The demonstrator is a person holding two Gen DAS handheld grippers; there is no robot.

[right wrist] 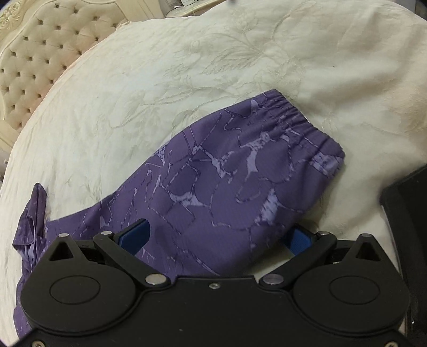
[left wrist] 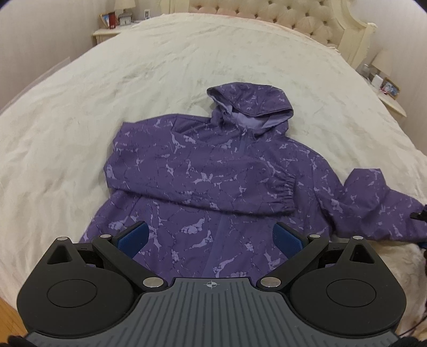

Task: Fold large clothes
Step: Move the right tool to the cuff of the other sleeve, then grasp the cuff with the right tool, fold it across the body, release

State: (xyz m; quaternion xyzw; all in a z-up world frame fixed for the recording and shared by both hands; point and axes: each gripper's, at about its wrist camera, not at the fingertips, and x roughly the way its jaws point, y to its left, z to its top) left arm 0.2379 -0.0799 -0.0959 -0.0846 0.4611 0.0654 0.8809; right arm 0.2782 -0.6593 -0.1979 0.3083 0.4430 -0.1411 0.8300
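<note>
Landmark = purple hooded jacket (left wrist: 208,170), lying front-up on a cream bedspread (left wrist: 133,88) w/ faint embroidered floral pattern.

Far left of jacket, beyond the bed corner: small cream nightstand (left wrist: 105,33) w/ lamp (left wrist: 124,6), framed pic & red item, against a pale striped wall. Bottom-left of jacket, a sliver of wood floor (left wrist: 8,307) shows past the bed edge.

Left gripper (left wrist: 210,237) hovers over jacket's lower front, jaws wide, blue pads either side of the zip line, nothing between them but fabric below.

On the jacket: one sleeve folded across the chest, elastic cuff (left wrist: 283,186) ending right of the zip. Hood (left wrist: 250,104) lies flat at the far end, pointing toward a tufted cream headboard (left wrist: 280,18).

Right of jacket: the other sleeve (right wrist: 240,186) stretches out over the bedspread, cuff gathered. Right gripper (right wrist: 216,237) sits at this sleeve, jaws spread wide w/ sleeve fabric lying between the pads; not pinched. Farther right, second nightstand (left wrist: 392,102) w/ lamp & photo frame.
</note>
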